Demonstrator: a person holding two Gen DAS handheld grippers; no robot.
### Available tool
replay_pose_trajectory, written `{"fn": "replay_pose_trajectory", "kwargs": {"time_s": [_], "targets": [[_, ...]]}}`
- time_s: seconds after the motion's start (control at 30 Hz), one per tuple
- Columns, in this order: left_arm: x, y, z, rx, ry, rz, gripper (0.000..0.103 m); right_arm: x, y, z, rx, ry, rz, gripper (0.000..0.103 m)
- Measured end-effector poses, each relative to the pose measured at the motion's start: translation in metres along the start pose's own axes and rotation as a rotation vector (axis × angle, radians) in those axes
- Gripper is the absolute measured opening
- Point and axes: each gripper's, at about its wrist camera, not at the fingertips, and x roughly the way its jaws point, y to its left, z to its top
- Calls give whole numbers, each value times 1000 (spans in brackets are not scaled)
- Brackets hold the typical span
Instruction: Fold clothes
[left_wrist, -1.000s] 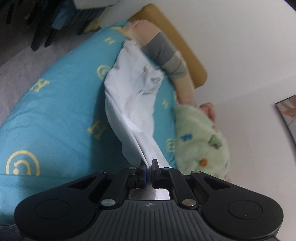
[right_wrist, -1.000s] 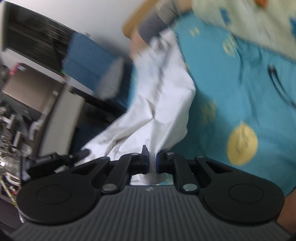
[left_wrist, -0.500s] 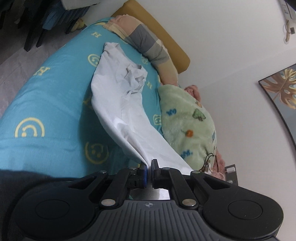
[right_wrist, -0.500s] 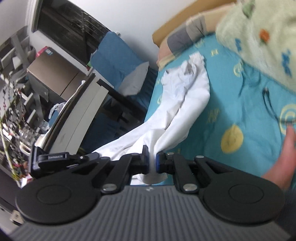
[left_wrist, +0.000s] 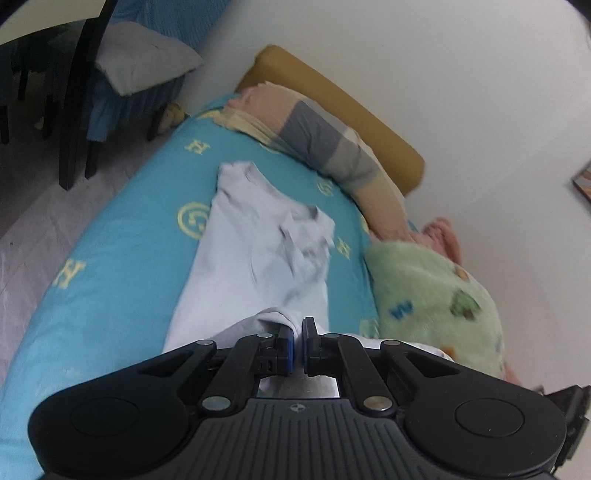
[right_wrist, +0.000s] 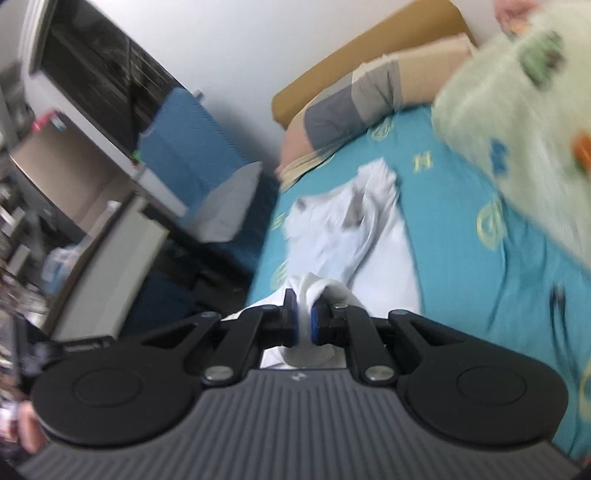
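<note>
A white T-shirt (left_wrist: 255, 266) lies stretched lengthwise on a turquoise bedsheet (left_wrist: 122, 236), its collar end bunched toward the pillow. It also shows in the right wrist view (right_wrist: 354, 236). My left gripper (left_wrist: 298, 341) is shut on one near corner of the shirt's hem. My right gripper (right_wrist: 303, 321) is shut on a bunched fold of the shirt's near edge. Both grippers hold the cloth just above the bed.
A striped pillow (left_wrist: 325, 147) and a mustard headboard (left_wrist: 332, 92) lie at the bed's far end. A green fleece blanket (left_wrist: 436, 288) is piled by the wall. A chair with a cushion (left_wrist: 140, 66) and a desk (right_wrist: 110, 236) stand beside the bed.
Both grippers have lowered and moved forward with the shirt, laying it flatter along the bed. The cloth between them and the collar has gone from taut and lifted to resting on the sheet.
</note>
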Motion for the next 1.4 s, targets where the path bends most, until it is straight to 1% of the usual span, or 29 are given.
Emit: {"fn": "replay_pose_trajectory", "kwargs": {"time_s": [0.07,0.17,0.2,0.23,0.37,0.5,0.53,0.57,0.6,0.63,0.67,0.7,0.73,0.8,0.97,1.07,1.17,1.3,1.37,1.4], "targets": [[35,0,12,37,-31,52,5,35,0,17,-39,-6,-45,11],[84,8,24,88,-61,114,5,89,-13,25,-76,-20,-80,11],[100,12,27,104,-69,132,5,100,-17,25,-82,-21,-86,11],[116,16,29,120,-76,149,5,105,-19,23,-85,-18,-90,11],[166,41,24,161,-50,184,6,125,-29,17,-93,-4,-106,12],[190,48,17,234,-15,211,10,146,-39,10,-102,9,-121,14],[188,46,16,243,-16,207,10,151,-41,8,-104,12,-125,15],[186,43,15,250,-17,201,18,156,-44,7,-107,16,-128,18],[183,41,14,256,-19,196,23,161,-46,5,-109,19,-132,32],[181,38,14,263,-20,191,34,166,-48,3,-111,22,-136,42],[178,36,13,270,-21,186,52,171,-51,2,-113,26,-140,59],[170,31,10,281,-43,195,61,177,-53,0,-115,29,-144,68],[162,26,7,293,-67,205,70,175,-51,-1,-125,21,-146,70],[142,16,-1,327,-105,216,74,160,-39,-4,-156,-2,-151,70],[90,-4,-22,362,-154,212,79,115,-16,-17,-185,-58,-144,70],[57,-13,-40,383,-196,210,81,87,-3,-29,-199,-90,-151,70],[31,-23,-61,434,-227,211,83,70,3,-36,-207,-108,-155,70],[14,-34,-84,466,-245,206,86,51,9,-46,-216,-130,-160,70],[15,-34,-91,471,-242,209,91,41,13,-50,-221,-140,-162,70],[17,-34,-94,474,-237,213,92,37,14,-53,-223,-146,-163,70]]}}
